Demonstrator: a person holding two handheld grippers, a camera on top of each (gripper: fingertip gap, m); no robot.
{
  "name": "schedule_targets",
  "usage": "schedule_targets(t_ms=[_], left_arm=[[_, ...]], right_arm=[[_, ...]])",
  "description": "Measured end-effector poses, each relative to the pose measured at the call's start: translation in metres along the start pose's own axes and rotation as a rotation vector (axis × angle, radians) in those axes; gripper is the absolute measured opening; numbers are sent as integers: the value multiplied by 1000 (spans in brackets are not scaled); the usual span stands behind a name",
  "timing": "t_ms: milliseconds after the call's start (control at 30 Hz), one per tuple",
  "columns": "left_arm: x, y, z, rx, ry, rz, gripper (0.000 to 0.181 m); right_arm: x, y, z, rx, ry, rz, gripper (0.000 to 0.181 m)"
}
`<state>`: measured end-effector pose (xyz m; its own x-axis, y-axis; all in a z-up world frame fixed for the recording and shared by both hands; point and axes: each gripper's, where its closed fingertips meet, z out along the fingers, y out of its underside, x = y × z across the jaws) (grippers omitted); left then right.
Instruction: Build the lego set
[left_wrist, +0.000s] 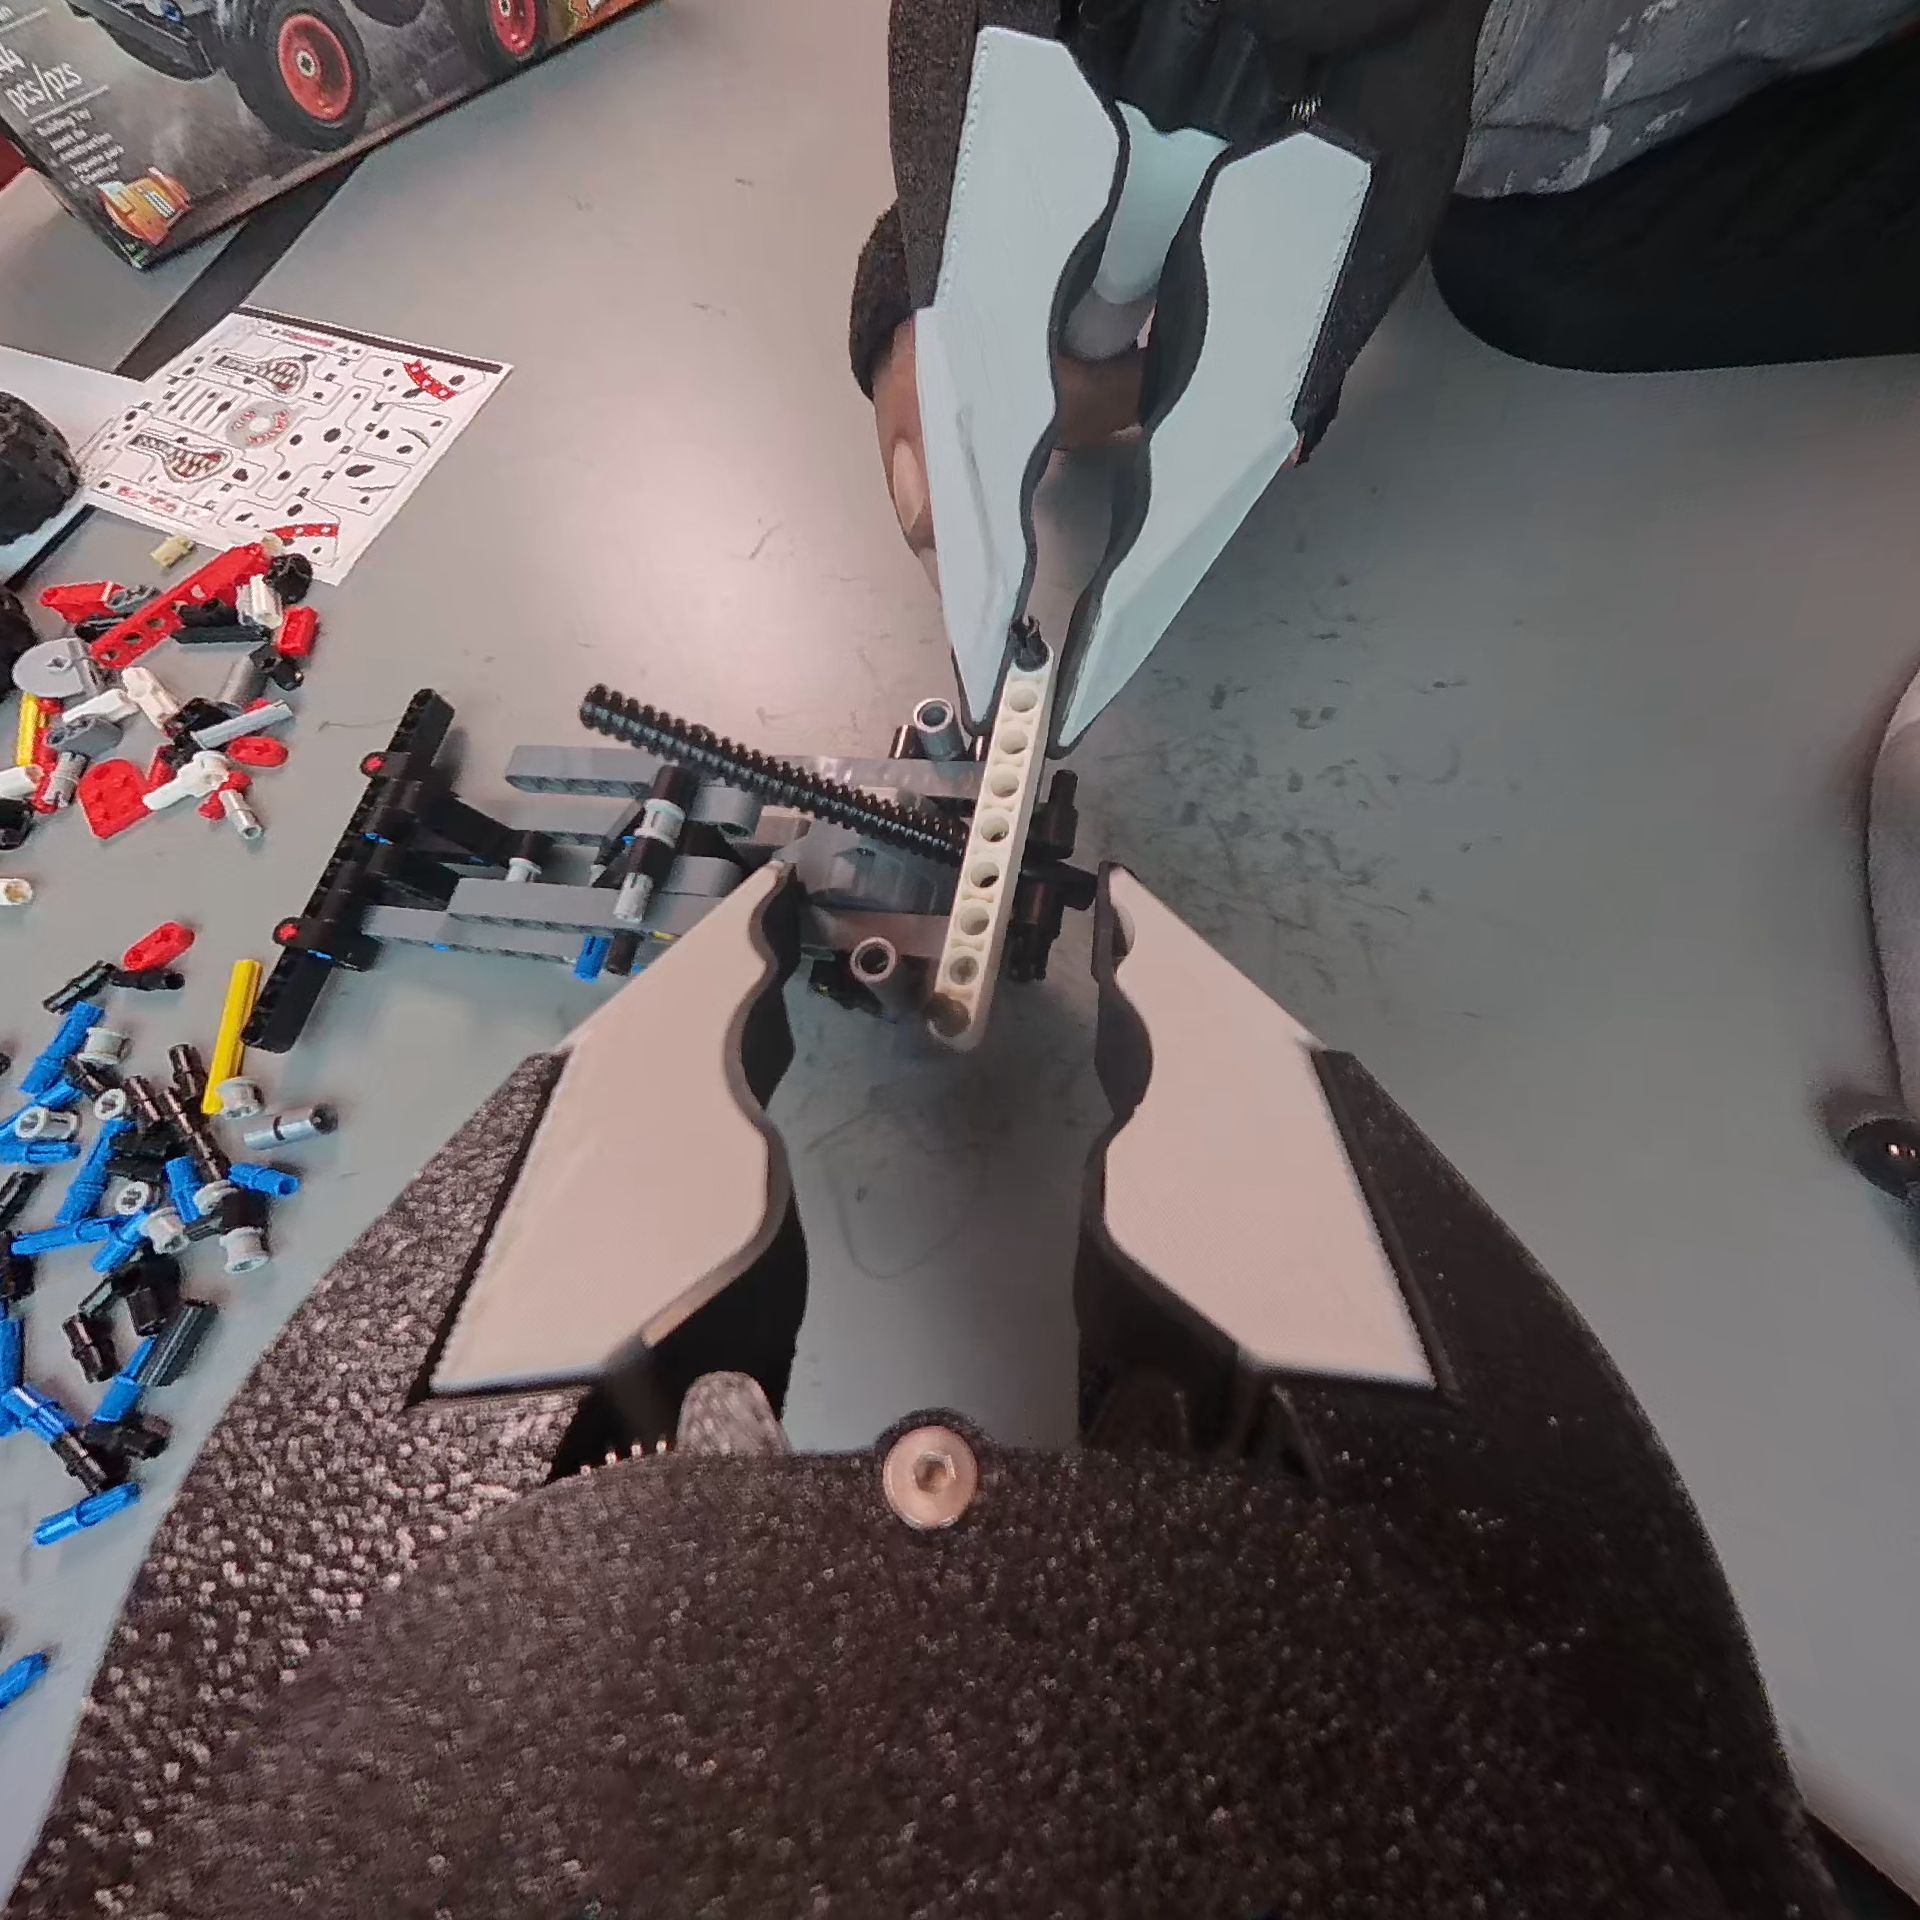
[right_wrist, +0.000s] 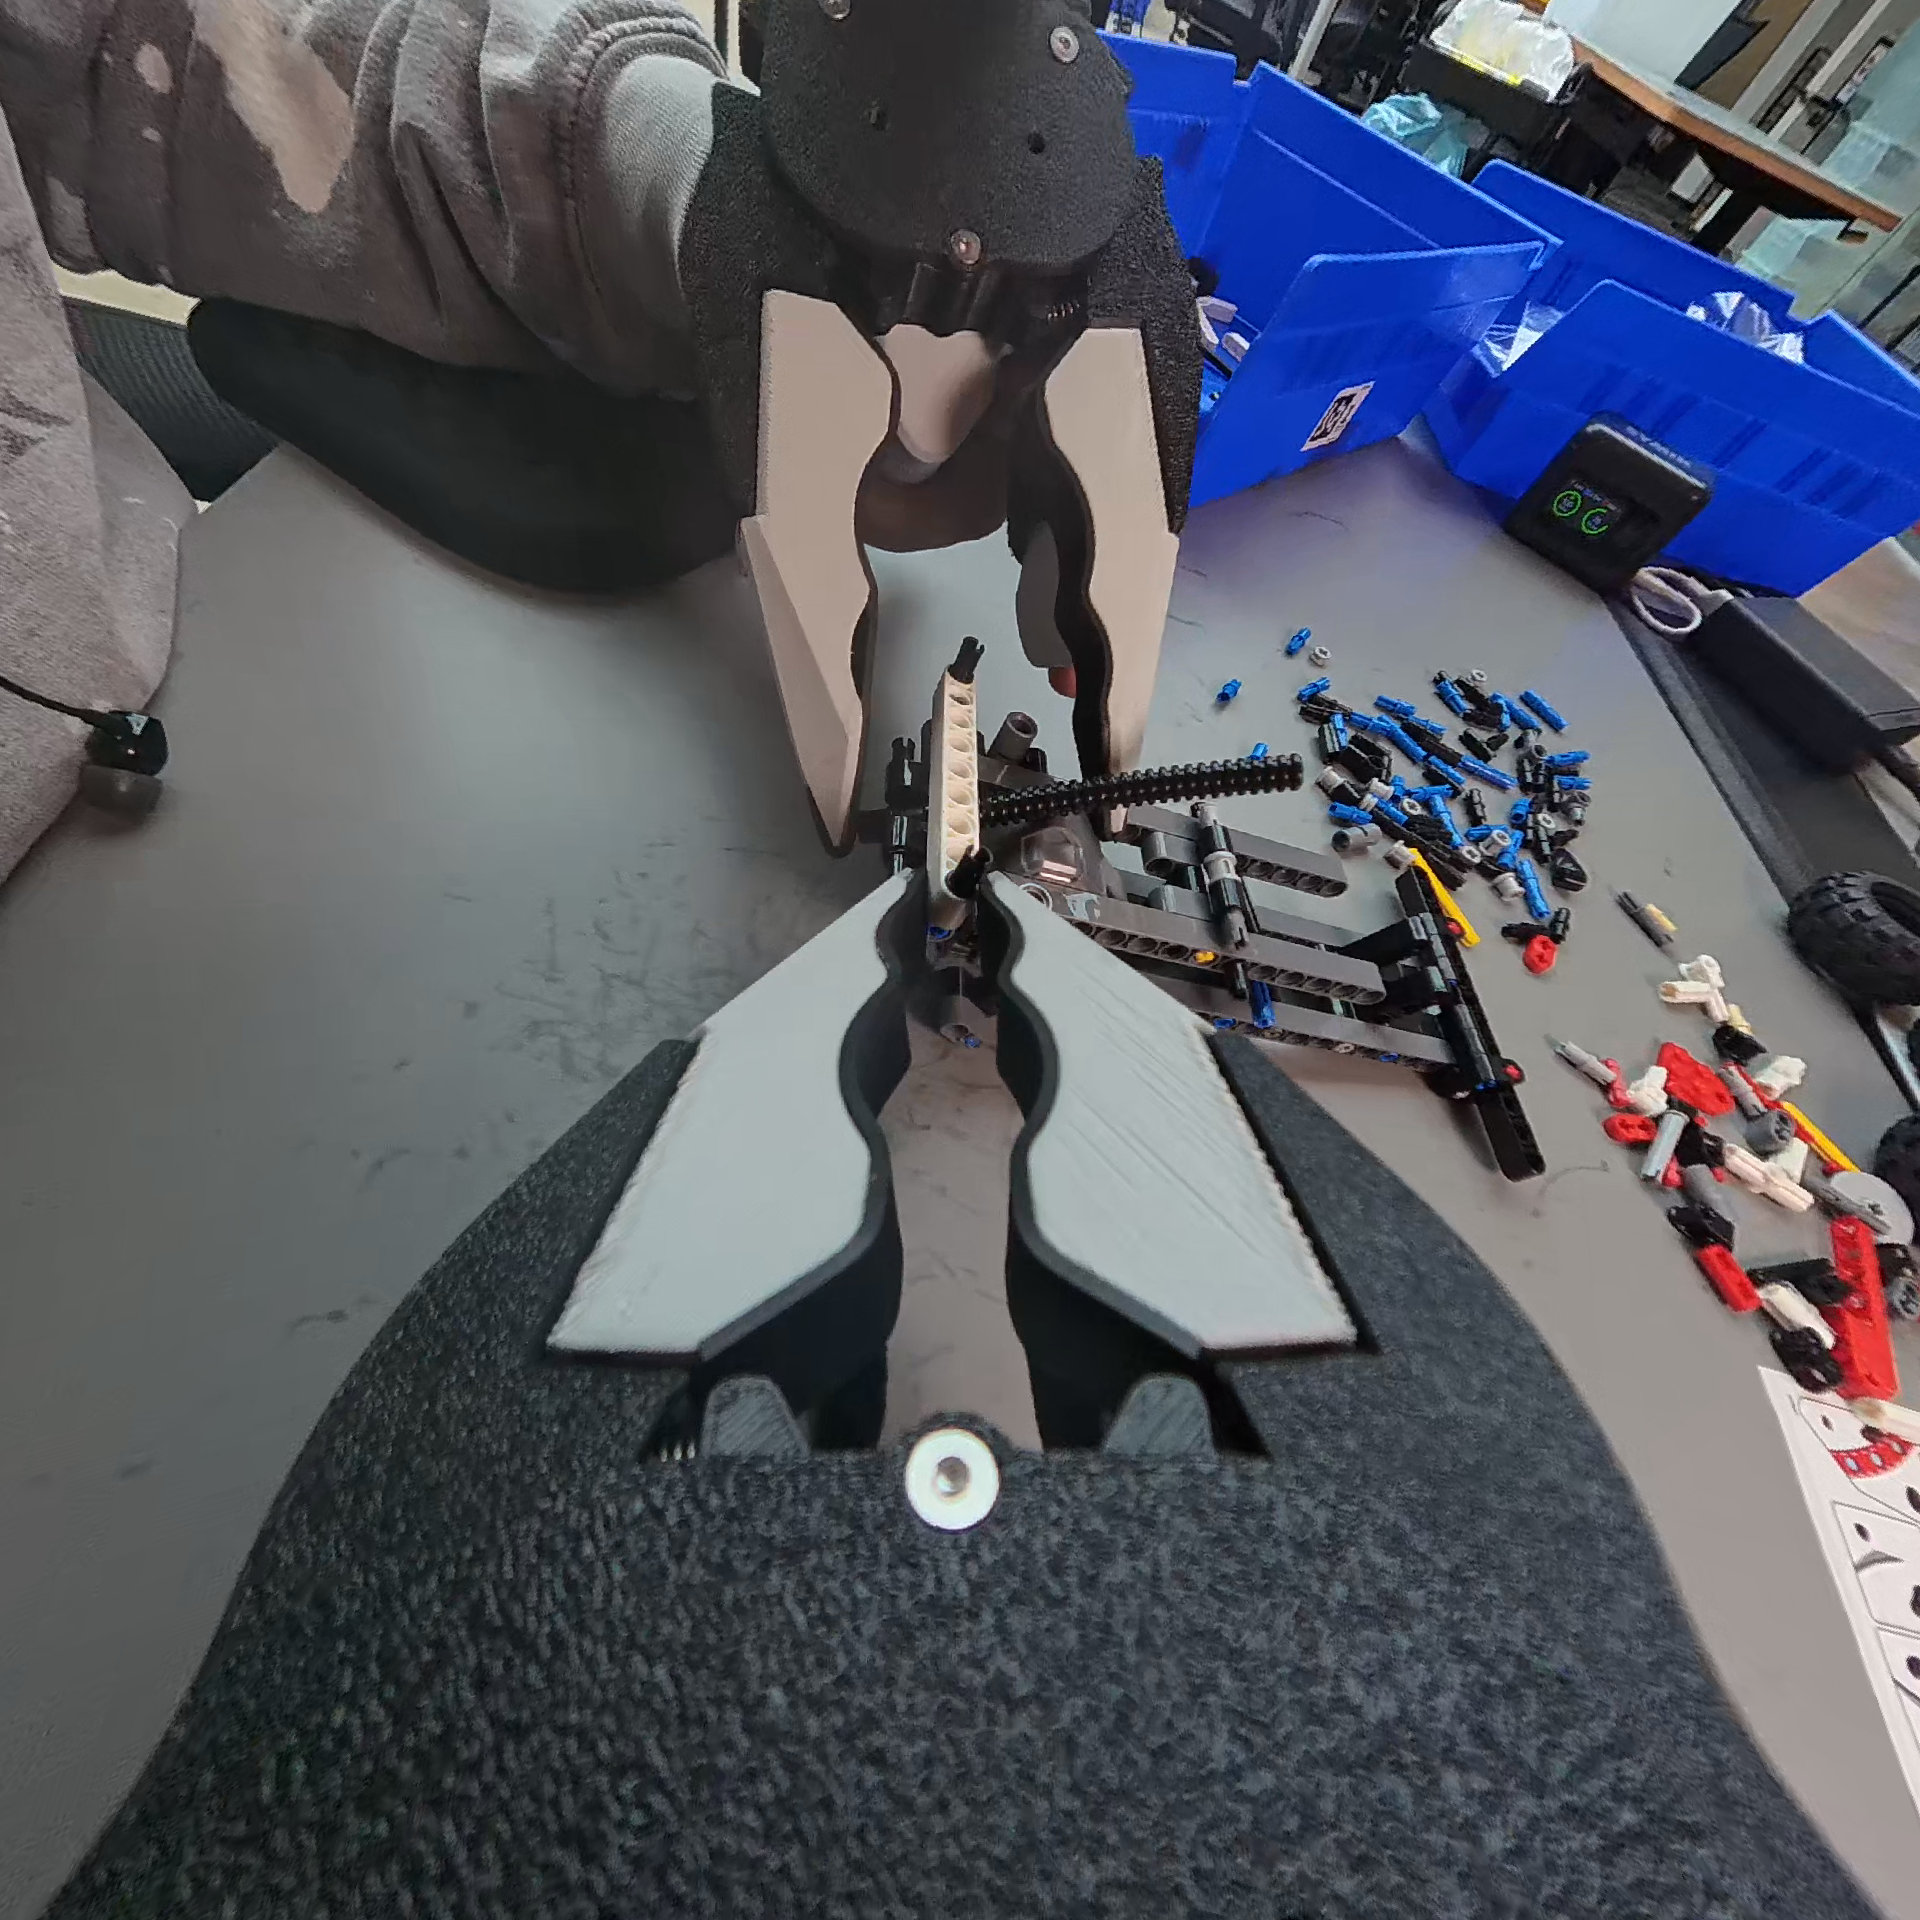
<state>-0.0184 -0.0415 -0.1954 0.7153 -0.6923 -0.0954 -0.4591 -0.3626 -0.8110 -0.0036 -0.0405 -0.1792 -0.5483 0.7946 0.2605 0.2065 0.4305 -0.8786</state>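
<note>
Pinching white beam (left_wrist: 995, 840), right gripper (right_wrist: 948, 883), left gripper (left_wrist: 940, 904) spread

An open office or lab workspace: scuffed grey worktable (right_wrist: 416, 831), stacked blue plastic storage bins (right_wrist: 1662, 395), long wooden desks (right_wrist: 1745, 135) behind.

My white holed beam (left_wrist: 1000, 844) crosses a black-and-grey frame (left_wrist: 540, 862); blue-black pins (left_wrist: 114, 1195) lower left, red-white pieces (left_wrist: 166, 696) above.

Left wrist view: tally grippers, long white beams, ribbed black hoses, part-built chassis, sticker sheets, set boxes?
grippers: 2, left gripper and right gripper
white beam: 1
ribbed black hose: 1
part-built chassis: 1
sticker sheet: 1
set box: 1
total: 7
</note>
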Motion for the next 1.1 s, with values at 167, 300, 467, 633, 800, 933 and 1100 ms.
schedule_targets(t_ms=[167, 300, 467, 633, 800, 933, 1100], left_arm=[[-1, -1, -1, 26, 33, -27, 58], [-2, -2, -2, 39, 62, -55, 58], [-2, -3, -3, 41, 81, -73, 57], [-3, -3, -3, 39, 92, -98, 57], [-4, -6, -3, 42, 117, -152, 51], [-5, -5, -3, 30, 113, -149, 52], [-6, -5, -3, 35, 110, -158, 52]], right_arm=[[1, -2, -5, -8, 114, -228, 34], [4, -1, -3, -75, 267, -623, 47], [6, -3, 3, -72, 355, -866, 37], [7, -4, 4, -65, 399, -972, 31], [5, -4, 4, -39, 423, -1016, 29], [6, -3, 4, -27, 423, -1008, 28], [8, -4, 5, -22, 409, -1001, 28]])
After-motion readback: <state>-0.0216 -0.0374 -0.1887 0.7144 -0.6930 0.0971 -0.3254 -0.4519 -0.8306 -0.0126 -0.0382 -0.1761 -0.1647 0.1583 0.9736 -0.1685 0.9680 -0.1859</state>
